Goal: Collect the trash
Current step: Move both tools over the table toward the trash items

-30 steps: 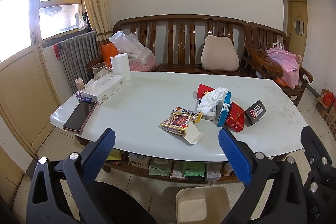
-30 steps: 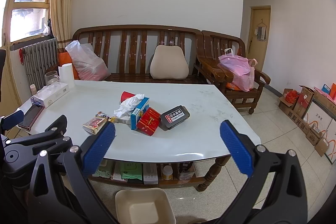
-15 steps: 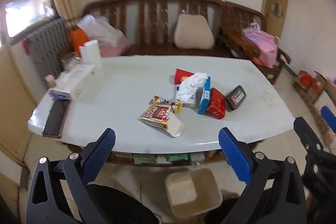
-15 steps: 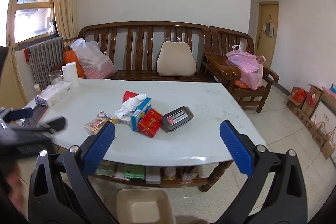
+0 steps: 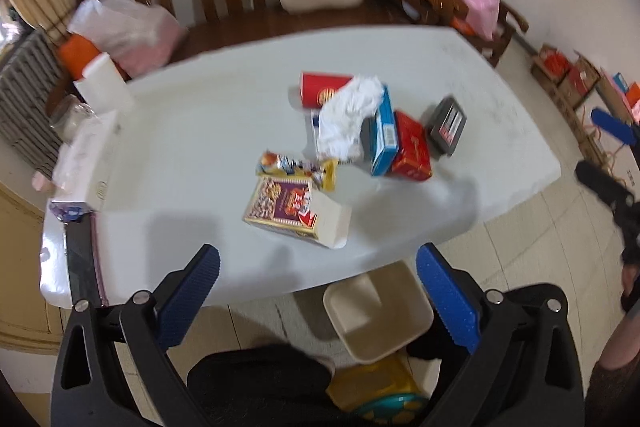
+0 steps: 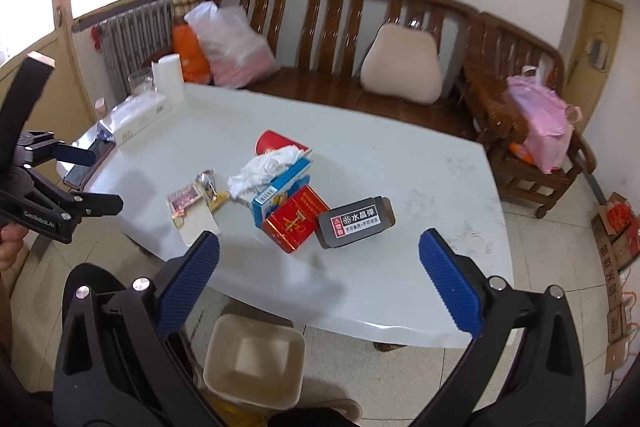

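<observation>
Trash sits bunched in the middle of the white table [image 6: 420,163]: a crumpled tissue [image 6: 266,167] draped over a blue box [image 6: 280,193], a red cigarette pack [image 6: 296,219] leaning against that box, a dark grey box [image 6: 354,221] just beside the pack, a red paper cup [image 5: 324,89] lying on its side behind the tissue, and nearer the front edge a printed snack box [image 5: 294,211] with a shiny wrapper [image 5: 298,167] touching it. Left gripper [image 5: 318,289] hangs above the near table edge, jaws wide and holding nothing; right gripper [image 6: 320,277] does the same over its side, jaws spread just as wide and bare. Below the table edge a beige waste bin [image 6: 256,363] stands on the tiled floor. Off to one end lie a phone [image 5: 82,263], a white tissue box [image 5: 86,159], a glass [image 5: 70,115] and a paper roll [image 6: 168,73]. Behind it all, a wooden bench [image 6: 332,7] carries a beige cushion [image 6: 402,69] and plastic bags [image 6: 232,47]; a pink bag [image 6: 544,127] fills the armchair. The left view is smeared by blur, so box print there is unreadable, and the yellow thing under the bin is half hidden.
</observation>
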`<state>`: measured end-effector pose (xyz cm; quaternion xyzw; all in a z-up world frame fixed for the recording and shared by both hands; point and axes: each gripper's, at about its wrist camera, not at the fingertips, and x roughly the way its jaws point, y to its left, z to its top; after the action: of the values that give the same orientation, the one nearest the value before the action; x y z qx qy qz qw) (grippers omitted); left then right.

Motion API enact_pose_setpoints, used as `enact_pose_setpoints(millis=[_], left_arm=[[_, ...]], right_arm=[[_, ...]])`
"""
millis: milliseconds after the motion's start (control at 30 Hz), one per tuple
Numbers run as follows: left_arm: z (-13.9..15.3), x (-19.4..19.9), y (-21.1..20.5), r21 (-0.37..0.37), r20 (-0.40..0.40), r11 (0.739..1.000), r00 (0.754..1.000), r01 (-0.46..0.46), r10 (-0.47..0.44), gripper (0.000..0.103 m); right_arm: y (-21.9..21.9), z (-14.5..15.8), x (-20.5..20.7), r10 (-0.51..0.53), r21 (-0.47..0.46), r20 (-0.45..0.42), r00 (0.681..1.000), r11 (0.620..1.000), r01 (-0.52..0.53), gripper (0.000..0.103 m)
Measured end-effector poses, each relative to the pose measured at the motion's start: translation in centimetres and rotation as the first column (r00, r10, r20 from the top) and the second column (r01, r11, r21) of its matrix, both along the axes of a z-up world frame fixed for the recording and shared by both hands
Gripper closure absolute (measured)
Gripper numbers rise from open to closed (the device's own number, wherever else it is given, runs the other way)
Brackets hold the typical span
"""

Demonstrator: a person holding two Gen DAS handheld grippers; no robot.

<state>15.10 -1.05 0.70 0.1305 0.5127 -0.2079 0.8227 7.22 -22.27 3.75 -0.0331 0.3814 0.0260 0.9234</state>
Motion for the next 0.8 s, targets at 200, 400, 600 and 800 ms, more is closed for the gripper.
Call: enact_pose_setpoints(millis=[200,400,600,800], left_arm=[[-1.5,2.6,0.7,-0.005,-0.085,0.999,0.995,-0.049,0.048,0.006],[-2.5,4.3,0.6,0.029,-0.121,0.989,0.982,-0.145,0.147,0.006],[-2.7,6.0,-0.1,0.031,-0.147,0.962,0.95,-0.273,0.274,0.006],[-4.6,7.7,-1.4,0.067,-0.187,0.921,0.901,-0.385,0.39,0.006]], right_arm=[[-1.4,-0.6,2.9,0.065,-0.047,-0.085,0.994,0.996,-0.069,0.005],[-2.7,-2.1,6.6,0.177,-0.054,-0.176,0.968,0.981,-0.189,0.005],[-3.0,-3.6,9.3,0.344,-0.106,-0.266,0.901,0.918,-0.382,0.005],[-3.7,-5.4,11.5,0.471,-0.092,-0.352,0.809,0.842,-0.531,0.005]])
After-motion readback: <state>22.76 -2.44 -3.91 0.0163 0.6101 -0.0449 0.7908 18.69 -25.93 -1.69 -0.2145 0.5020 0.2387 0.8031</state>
